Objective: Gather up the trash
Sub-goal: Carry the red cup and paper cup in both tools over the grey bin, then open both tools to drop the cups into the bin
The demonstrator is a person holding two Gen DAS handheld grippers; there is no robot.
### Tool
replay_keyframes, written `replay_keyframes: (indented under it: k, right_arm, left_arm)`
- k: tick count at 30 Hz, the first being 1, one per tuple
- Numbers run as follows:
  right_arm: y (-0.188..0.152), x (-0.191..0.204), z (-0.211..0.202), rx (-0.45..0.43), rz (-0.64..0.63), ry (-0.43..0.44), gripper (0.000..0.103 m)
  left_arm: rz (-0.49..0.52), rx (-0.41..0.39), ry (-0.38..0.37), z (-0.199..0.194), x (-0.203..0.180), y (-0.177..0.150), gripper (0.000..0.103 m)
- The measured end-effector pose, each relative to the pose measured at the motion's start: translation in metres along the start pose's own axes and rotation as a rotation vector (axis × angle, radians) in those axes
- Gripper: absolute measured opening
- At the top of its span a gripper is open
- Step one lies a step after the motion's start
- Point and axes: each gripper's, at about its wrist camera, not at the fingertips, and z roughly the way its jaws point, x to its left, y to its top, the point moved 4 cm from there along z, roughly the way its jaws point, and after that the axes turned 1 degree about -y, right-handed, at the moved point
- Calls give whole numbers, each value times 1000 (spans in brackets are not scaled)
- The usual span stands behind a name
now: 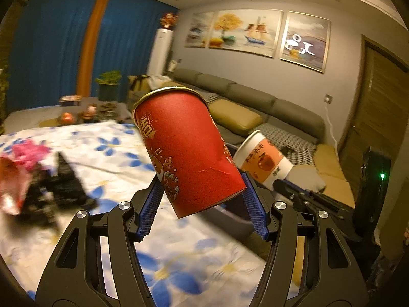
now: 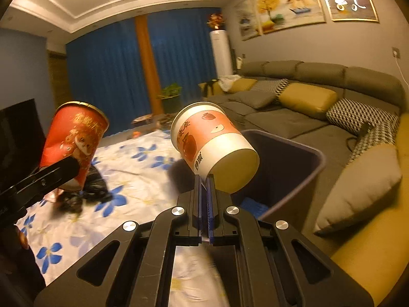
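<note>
Two paper cups are held in the air over a table draped in a white cloth with blue flowers (image 1: pixel 110 143). The left gripper (image 1: pixel 202 192) clamps the red cup (image 1: pixel 186 148) across its lower body, blue pads (image 1: pixel 150 204) pressed against both sides. This cup's long axis tilts: the gold-rimmed mouth points up and to the left, the base down and to the right, toward the camera. In the right wrist view the same red cup (image 2: pixel 74 143) shows at the left, mouth up, leaning slightly right.

The right gripper (image 2: pixel 204 181) has its fingers pinched nearly together on the bottom edge of the white-and-orange cup (image 2: pixel 212 143); only a thin slit shows between the pads. That cup lies close to horizontal, its flat base facing the camera and lower right, its open mouth pointing away to the upper left. It hangs just beside the rim of a dark bin (image 2: pixel 301 168), which stands between the table and the grey sofa (image 2: pixel 319 97). From the left wrist view the white-and-orange cup (image 1: pixel 263 158) sits right of the red one, mouth tilted up-left.

On the cloth lie a crumpled black bag (image 1: pixel 64 189) and a blurred pink and red wrapper (image 1: pixel 18 168), near each other.
</note>
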Motion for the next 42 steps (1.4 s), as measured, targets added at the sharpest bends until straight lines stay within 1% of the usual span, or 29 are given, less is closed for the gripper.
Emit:
replay_keyframes:
  k: [4, 8, 14, 24, 42]
  right_arm:
    - [-7, -18, 8, 14, 25, -33, 5]
    - [-13, -27, 13, 23, 41, -44, 5]
    - [-16, -33, 22, 40, 55, -46, 5]
    - [-17, -35, 28, 58, 66, -52, 5]
    - [-21, -41, 39, 83, 92, -57, 5]
  left_arm:
    - [10, 36, -63, 33, -14, -3, 61]
    - [6, 75, -98, 62, -23, -9, 61]
    - [-3, 116, -113, 89, -23, -14, 61]
    - [-6, 168, -115, 117, -28, -22, 61]
    - [-33, 233, -132, 138, -29, -35, 62]
